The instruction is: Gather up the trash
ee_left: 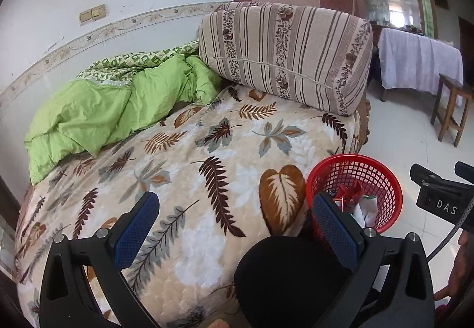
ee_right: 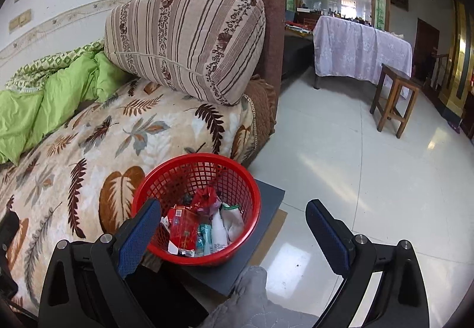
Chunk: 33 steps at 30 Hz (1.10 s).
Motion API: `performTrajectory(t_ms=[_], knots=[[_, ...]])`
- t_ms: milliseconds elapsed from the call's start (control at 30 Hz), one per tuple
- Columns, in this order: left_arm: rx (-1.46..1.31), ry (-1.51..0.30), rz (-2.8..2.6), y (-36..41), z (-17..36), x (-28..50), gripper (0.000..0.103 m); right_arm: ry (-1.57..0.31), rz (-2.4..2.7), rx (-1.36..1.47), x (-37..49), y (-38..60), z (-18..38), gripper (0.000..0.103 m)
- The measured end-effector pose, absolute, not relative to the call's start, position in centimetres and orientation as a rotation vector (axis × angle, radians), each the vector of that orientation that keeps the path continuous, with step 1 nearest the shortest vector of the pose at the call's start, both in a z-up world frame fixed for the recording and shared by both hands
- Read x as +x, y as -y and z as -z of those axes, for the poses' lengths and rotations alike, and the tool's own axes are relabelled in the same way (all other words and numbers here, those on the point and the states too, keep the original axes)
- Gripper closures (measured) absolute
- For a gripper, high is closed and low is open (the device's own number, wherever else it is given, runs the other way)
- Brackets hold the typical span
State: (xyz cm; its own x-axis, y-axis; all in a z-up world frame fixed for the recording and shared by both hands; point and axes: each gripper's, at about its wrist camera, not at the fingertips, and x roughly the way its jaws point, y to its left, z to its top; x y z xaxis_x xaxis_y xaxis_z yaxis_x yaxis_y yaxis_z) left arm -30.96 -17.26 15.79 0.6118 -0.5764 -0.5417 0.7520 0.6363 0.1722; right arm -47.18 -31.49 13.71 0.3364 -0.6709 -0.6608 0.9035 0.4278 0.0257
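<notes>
A red mesh basket (ee_right: 237, 177) stands on a dark stool (ee_right: 266, 203) beside the bed. It holds trash: a red carton (ee_right: 182, 227), a crumpled red wrapper (ee_right: 206, 197), a white tube (ee_right: 218, 231) and a teal packet (ee_right: 204, 236). The basket also shows in the left wrist view (ee_left: 352, 171). My left gripper (ee_left: 234, 224) is open and empty above the leaf-patterned blanket (ee_left: 189, 150). My right gripper (ee_right: 232, 227) is open and empty, just above the basket's near rim. The right gripper's body shows at the right edge of the left wrist view (ee_left: 441, 194).
A green quilt (ee_left: 100, 108) and a striped cushion (ee_left: 290, 55) lie on the bed. A wooden stool (ee_right: 394, 97) and a table with a lilac cloth (ee_right: 361, 46) stand on the tiled floor (ee_right: 340, 180). A black rounded object (ee_left: 284, 280) is below the left gripper.
</notes>
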Motion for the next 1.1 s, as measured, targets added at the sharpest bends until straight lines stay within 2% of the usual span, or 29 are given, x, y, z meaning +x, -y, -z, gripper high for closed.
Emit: performTrajectory(t_ms=[1100], knots=[[0.373, -0.495, 0.768, 16.3, -15.3, -30.2, 0.000, -0.653, 1.063, 0.357, -45.9, 30.0, -14.2, 0.004]])
